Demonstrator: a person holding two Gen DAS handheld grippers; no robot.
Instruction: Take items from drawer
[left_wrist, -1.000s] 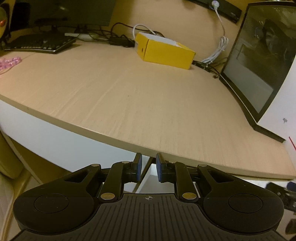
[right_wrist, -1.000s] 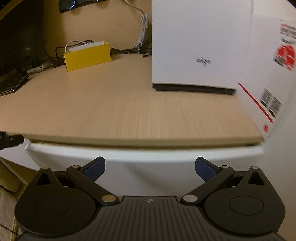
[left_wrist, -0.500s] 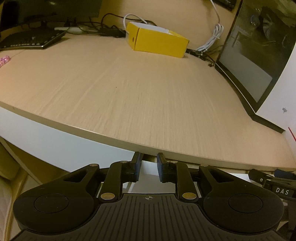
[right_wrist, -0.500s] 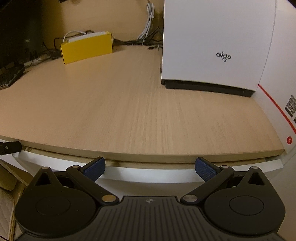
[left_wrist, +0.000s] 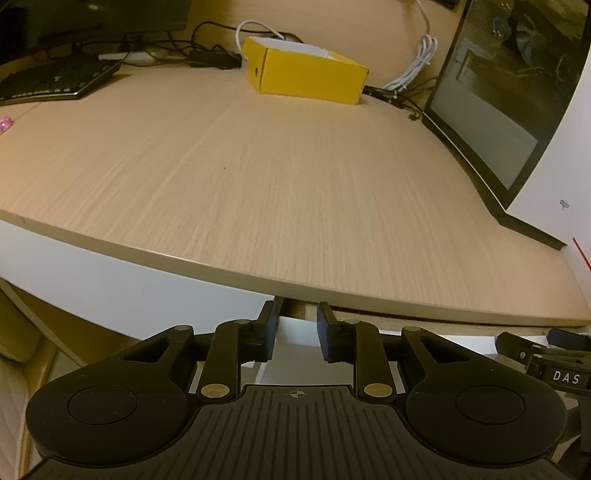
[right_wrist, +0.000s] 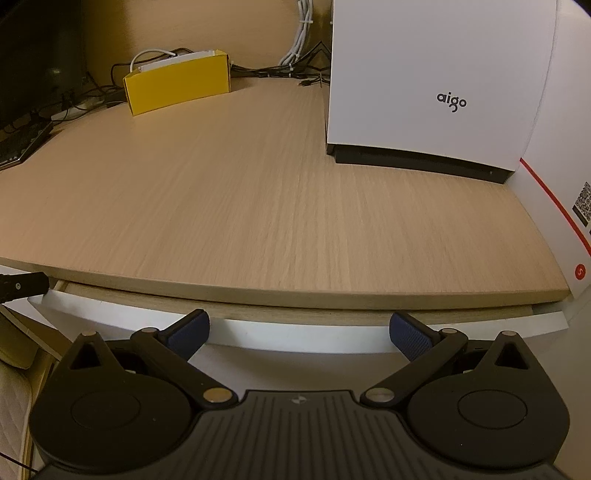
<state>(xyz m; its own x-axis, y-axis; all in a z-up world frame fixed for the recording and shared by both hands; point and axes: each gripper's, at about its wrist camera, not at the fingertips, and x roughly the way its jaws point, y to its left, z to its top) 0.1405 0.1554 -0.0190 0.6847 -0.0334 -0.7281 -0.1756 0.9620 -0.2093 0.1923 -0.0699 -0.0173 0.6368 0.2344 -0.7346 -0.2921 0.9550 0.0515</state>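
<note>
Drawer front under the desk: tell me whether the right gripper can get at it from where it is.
Probably yes. The right gripper hangs open just before the white drawer front, which stands slightly out from under the desk, and nothing lies between them. The inside stays hidden.

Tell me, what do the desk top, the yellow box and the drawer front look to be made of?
Desk top: pale wood-grain board, probably laminate, matte; even printed-looking grain and a plain banded edge.
Yellow box: thin cardboard, smooth; folded flaps and creased corners show.
Drawer front: white painted or coated board, smooth and slightly glossy; what lies beneath the coating cannot be told.
</note>
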